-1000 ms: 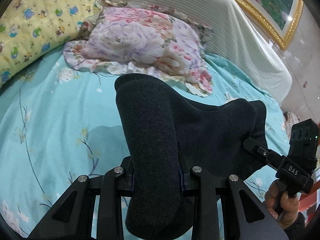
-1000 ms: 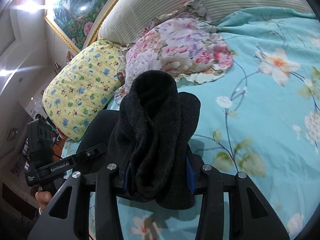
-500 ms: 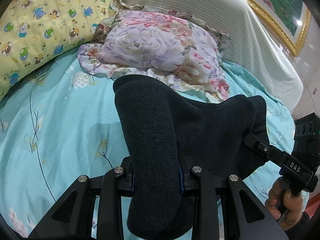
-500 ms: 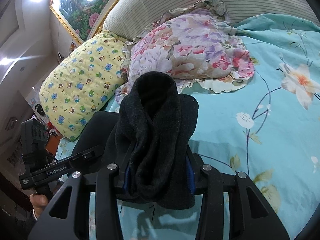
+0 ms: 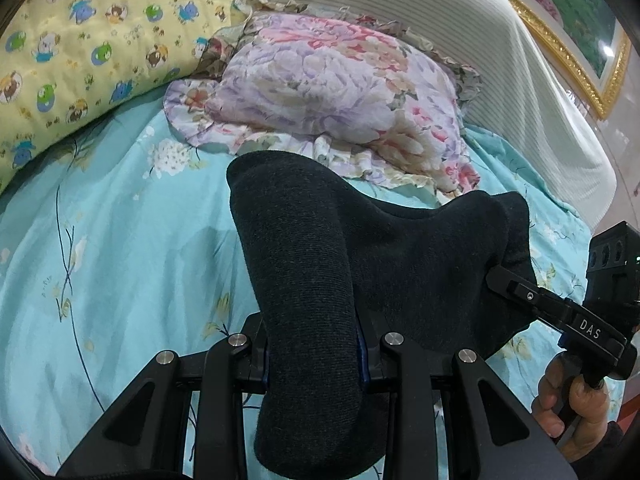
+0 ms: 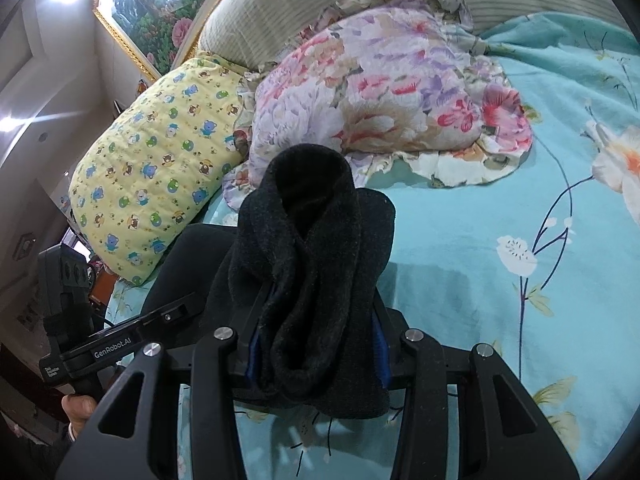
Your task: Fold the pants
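Note:
The pants (image 5: 400, 264) are dark charcoal knit fabric, held up above the bed between both grippers. My left gripper (image 5: 312, 352) is shut on a bunched fold of the pants, which bulges out over its fingers. My right gripper (image 6: 316, 344) is shut on another thick bunch of the pants (image 6: 312, 240). In the left wrist view the right gripper (image 5: 560, 312) shows at the right edge, clamped on the far end of the fabric. In the right wrist view the left gripper (image 6: 120, 344) shows at the lower left. The fingertips are hidden by cloth.
A turquoise floral bedsheet (image 5: 120, 240) lies below. A floral ruffled pillow (image 5: 340, 92) and a yellow cartoon-print pillow (image 5: 80, 40) lie at the head of the bed, against a striped headboard (image 5: 480, 40). A gold-framed painting (image 6: 152, 12) hangs on the wall.
Both grippers, still clamped on the pants, have moved forward toward the pillows; the pillows appear larger and closer in both views.

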